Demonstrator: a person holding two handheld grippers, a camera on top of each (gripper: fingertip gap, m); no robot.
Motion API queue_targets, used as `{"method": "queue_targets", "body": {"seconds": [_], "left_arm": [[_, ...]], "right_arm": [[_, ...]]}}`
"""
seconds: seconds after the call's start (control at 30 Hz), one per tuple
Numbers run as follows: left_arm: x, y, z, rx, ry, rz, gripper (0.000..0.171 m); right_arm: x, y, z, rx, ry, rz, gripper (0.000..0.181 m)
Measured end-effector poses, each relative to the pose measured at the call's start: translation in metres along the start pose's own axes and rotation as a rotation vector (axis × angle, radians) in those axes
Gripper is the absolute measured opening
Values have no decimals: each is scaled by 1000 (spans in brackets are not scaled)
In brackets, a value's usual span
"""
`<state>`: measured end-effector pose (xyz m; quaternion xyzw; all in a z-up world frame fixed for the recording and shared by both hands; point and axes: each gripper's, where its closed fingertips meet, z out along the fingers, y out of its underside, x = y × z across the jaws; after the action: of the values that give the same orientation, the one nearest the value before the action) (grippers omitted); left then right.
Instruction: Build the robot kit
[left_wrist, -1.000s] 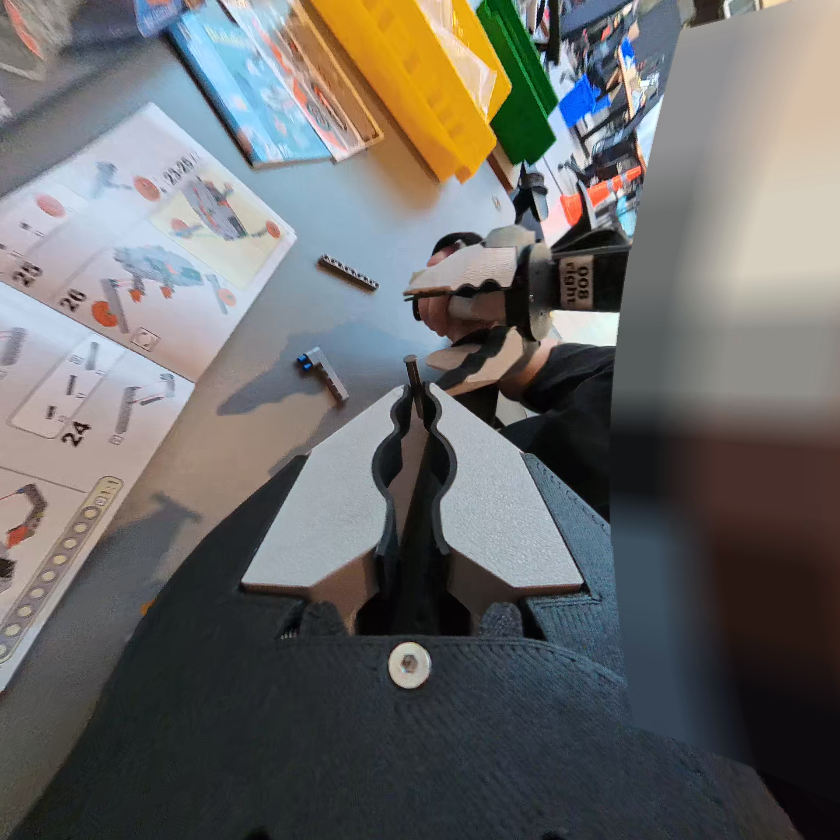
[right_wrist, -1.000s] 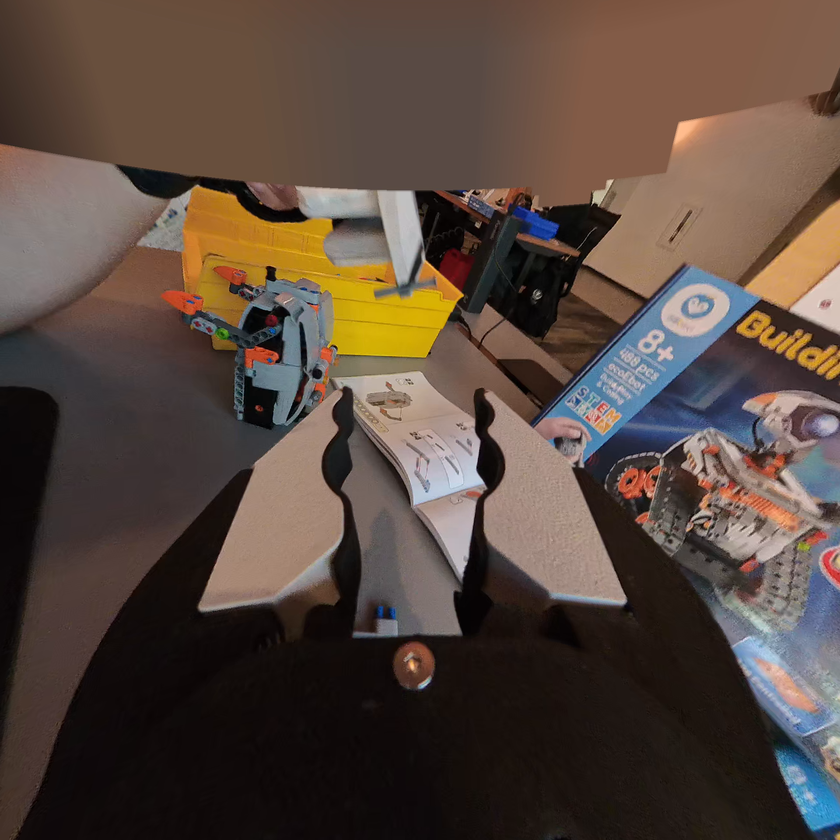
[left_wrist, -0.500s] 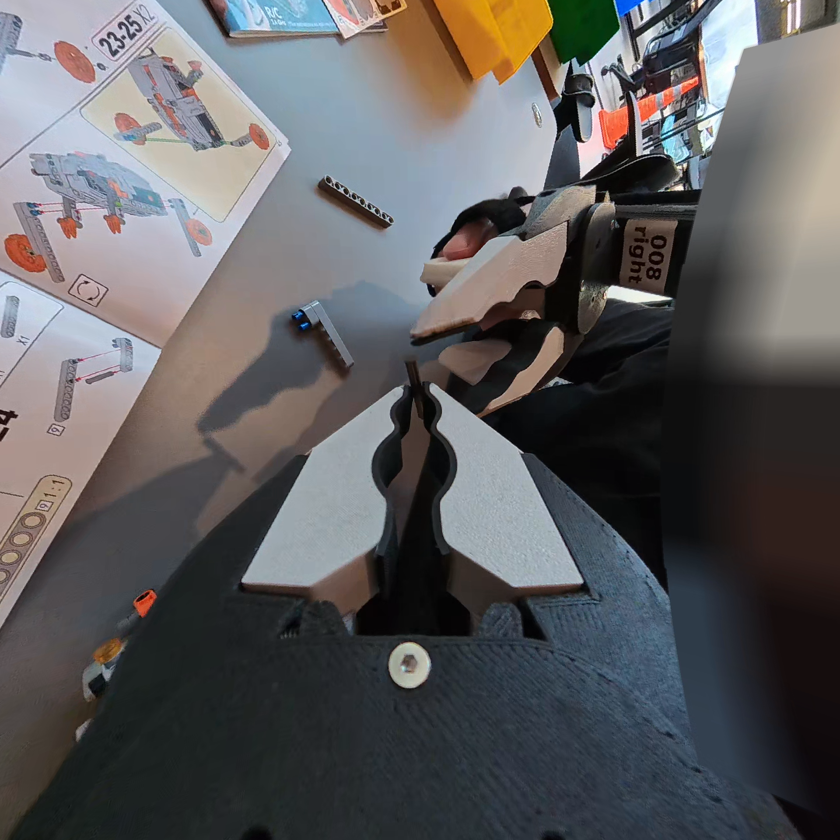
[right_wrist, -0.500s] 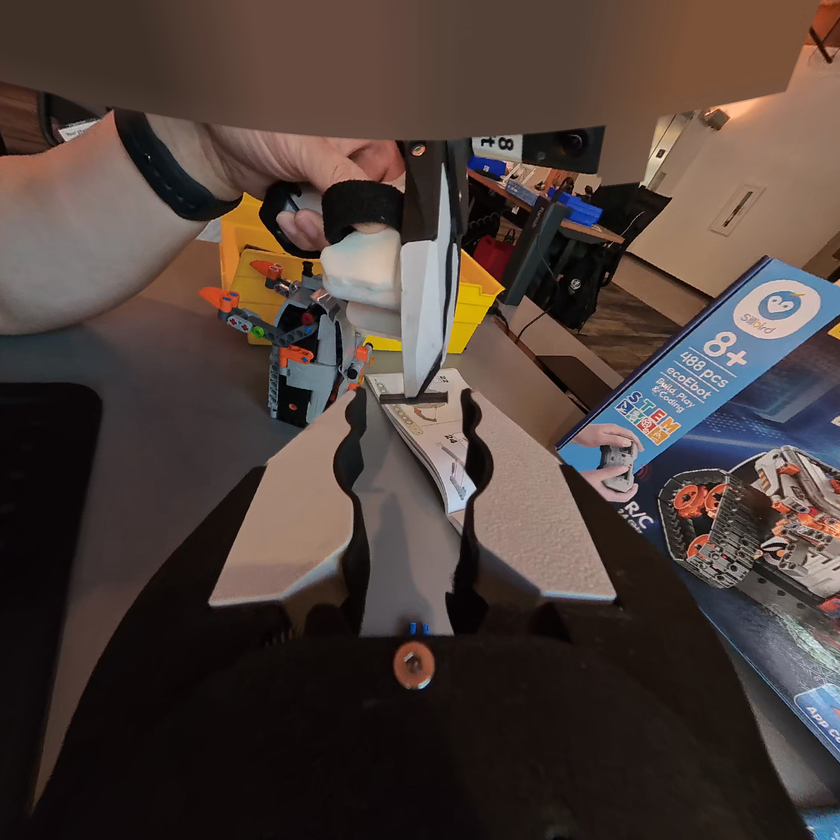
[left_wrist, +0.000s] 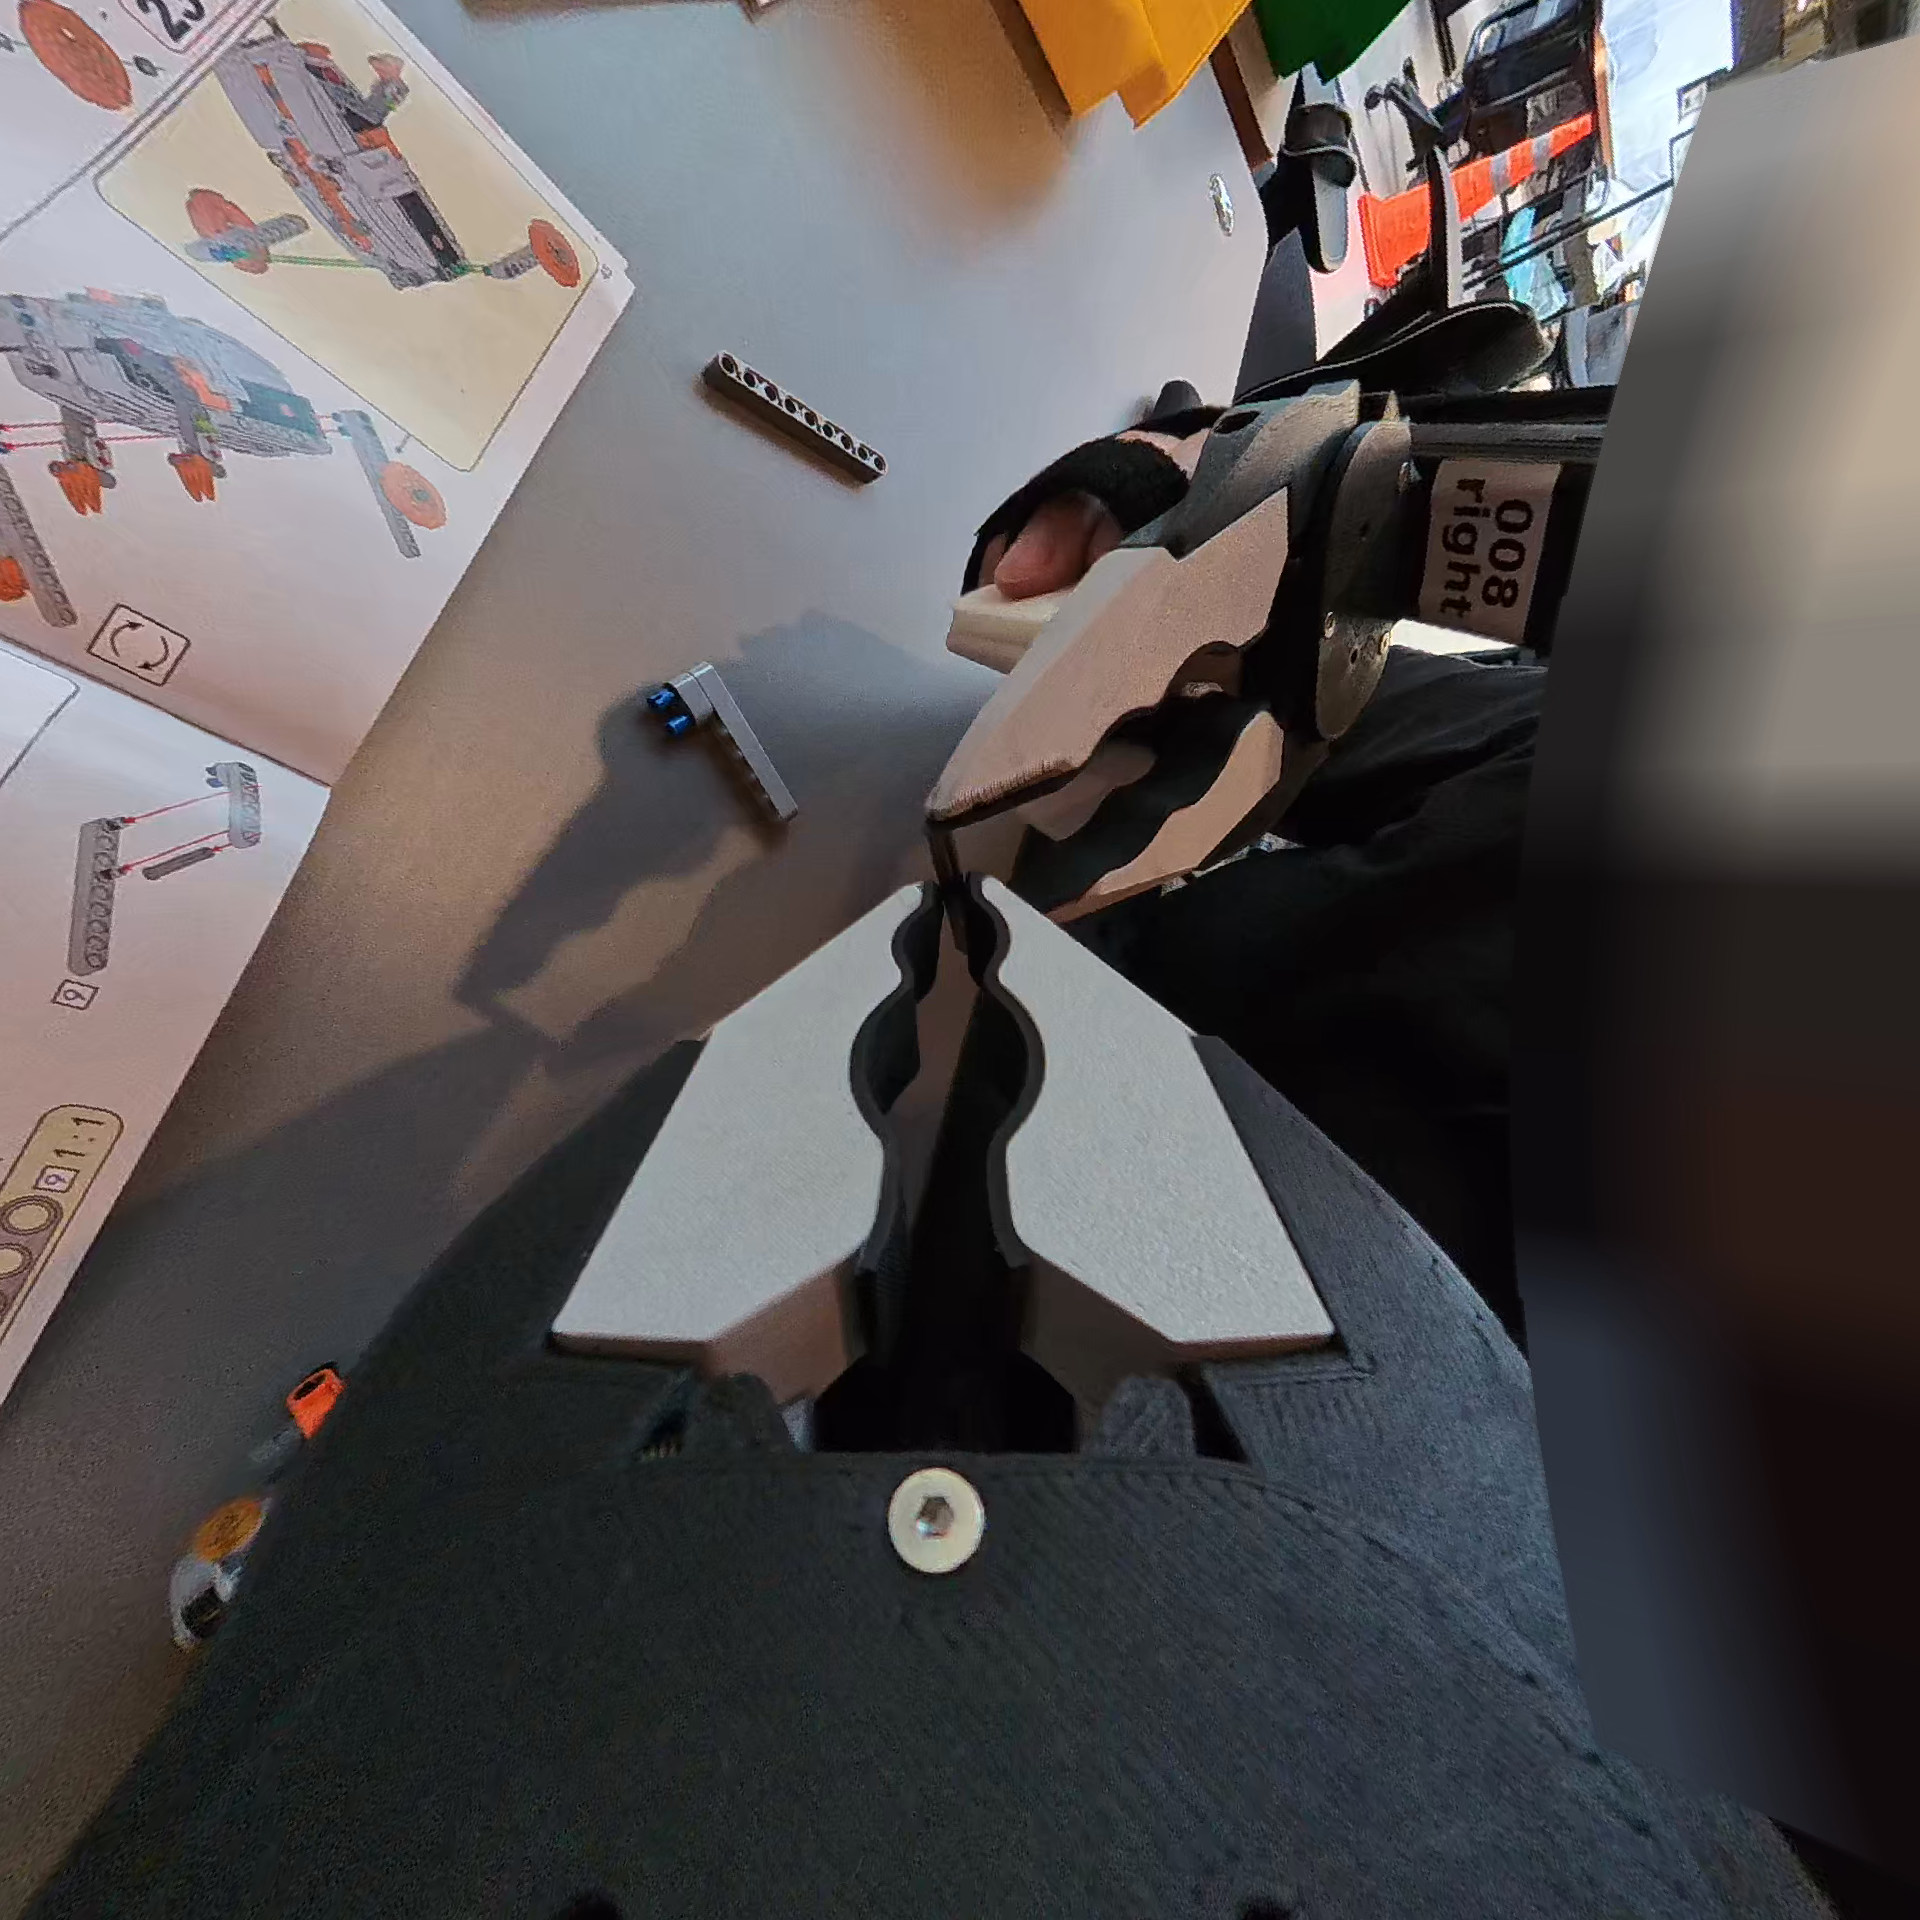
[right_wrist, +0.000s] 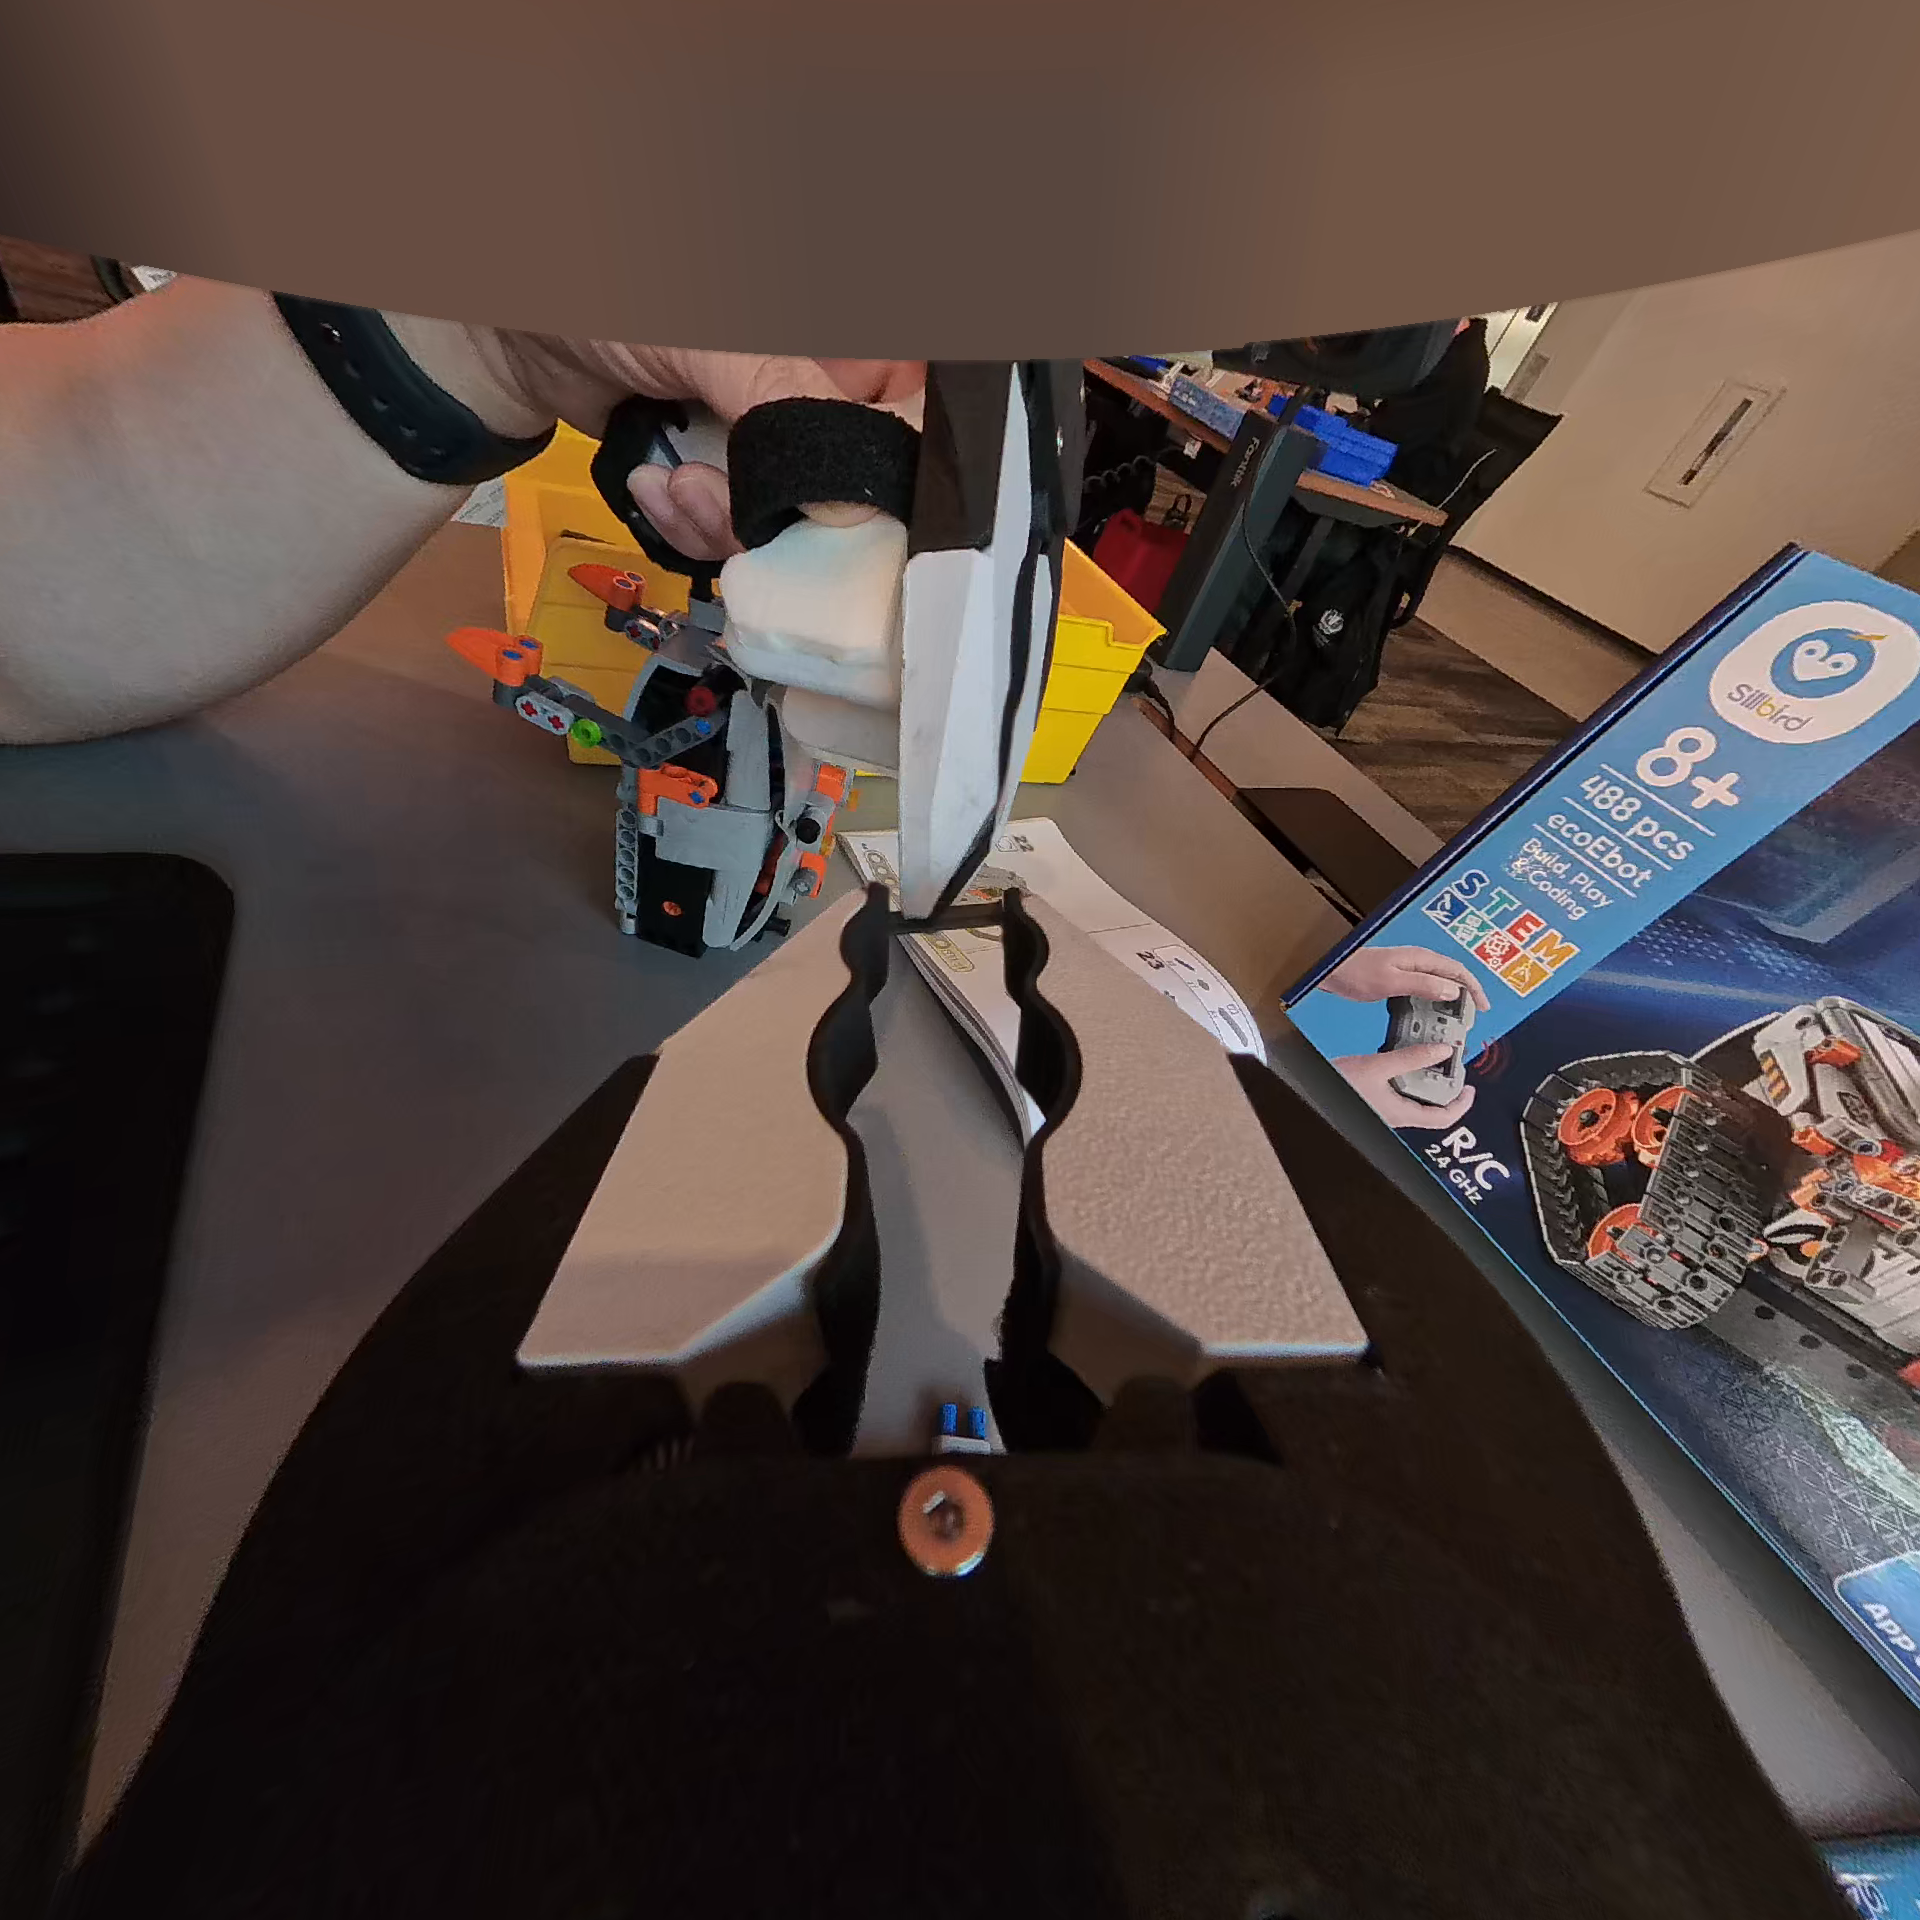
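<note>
The left gripper (left_wrist: 951, 896) is clamped on a thin dark axle (left_wrist: 943, 854). The right gripper (right_wrist: 943, 920) stands parted, its fingertips spanning that axle (right_wrist: 951, 920) at both ends. On the grey table (left_wrist: 727, 208) below lies a grey beam with blue pins (left_wrist: 722, 736), beside the instruction booklet (left_wrist: 260, 416).

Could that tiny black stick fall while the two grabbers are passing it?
It might. The left gripper pinches the thin black axle only at its tips, so it could twist or slip. The right gripper is open around it; closing off-centre might knock it onto the grey table, near the grey beam.
</note>
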<state>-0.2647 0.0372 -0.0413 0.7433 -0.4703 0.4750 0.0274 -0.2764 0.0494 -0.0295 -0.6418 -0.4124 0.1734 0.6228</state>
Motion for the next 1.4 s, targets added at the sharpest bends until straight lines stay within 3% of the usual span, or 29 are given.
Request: {"method": "queue_targets", "body": {"seconds": [0.23,0.33,0.47,0.53,0.67,0.97,1.2,1.4], "left_arm": [[0,-2,-4,17,-2,4,3],[1,0,-2,4,4,3,3],[0,0,-1,-2,13,1,3],[2,1,-6,-2,30,-9,11],[-16,-4,-42,81,-85,-22,11],[-21,-18,-171,521,-339,-4,17],[1,-13,-200,626,-395,61,18],[3,-10,-204,632,-400,60,18]], "right_arm": [[-3,2,2,-4,-22,-9,39],[-5,6,4,-32,-14,-37,29],[-5,7,4,-40,-17,-34,29],[-4,10,3,-46,-17,-22,29],[5,35,-5,-150,-17,-38,29],[14,98,-47,-466,-145,-29,29],[3,152,-75,-736,-256,25,30],[2,156,-77,-750,-269,78,30]]}}
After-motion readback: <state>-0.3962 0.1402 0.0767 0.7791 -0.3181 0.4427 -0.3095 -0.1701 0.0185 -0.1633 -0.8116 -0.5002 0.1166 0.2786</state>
